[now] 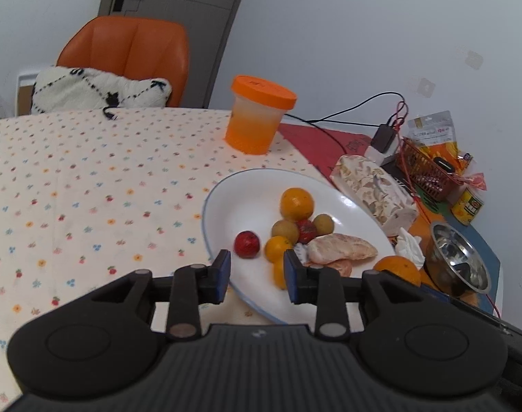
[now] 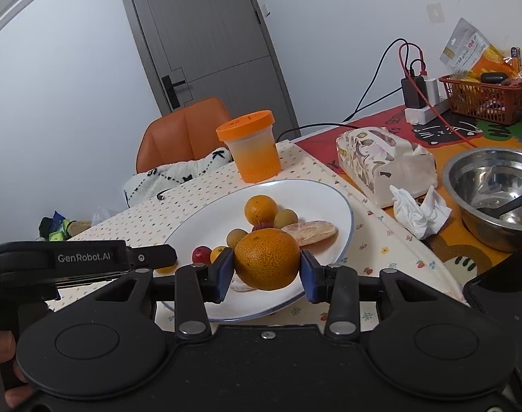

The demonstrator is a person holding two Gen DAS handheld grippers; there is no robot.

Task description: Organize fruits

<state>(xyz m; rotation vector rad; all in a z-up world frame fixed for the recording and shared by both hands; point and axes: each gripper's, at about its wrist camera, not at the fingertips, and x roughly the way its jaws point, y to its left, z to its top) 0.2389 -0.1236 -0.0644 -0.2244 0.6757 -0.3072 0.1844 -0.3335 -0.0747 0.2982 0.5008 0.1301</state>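
A white plate (image 1: 247, 192) holds an orange (image 1: 297, 203), two red fruits (image 1: 247, 244), small brownish fruits (image 1: 285, 229), a small yellow-orange fruit (image 1: 277, 248) and peeled citrus segments (image 1: 343, 249). My left gripper (image 1: 257, 276) is open and empty over the plate's near rim. My right gripper (image 2: 267, 271) is shut on a large orange (image 2: 267, 259), held over the plate's near edge (image 2: 199, 226). That orange also shows in the left wrist view (image 1: 398, 267).
An orange-lidded container (image 1: 255, 116) stands behind the plate. A tissue pack (image 2: 384, 161), crumpled tissue (image 2: 418, 209) and steel bowl with a spoon (image 2: 494, 192) lie right. A red basket (image 2: 484, 98), cables and a charger are at the back right. An orange chair (image 1: 130, 51) stands behind the table.
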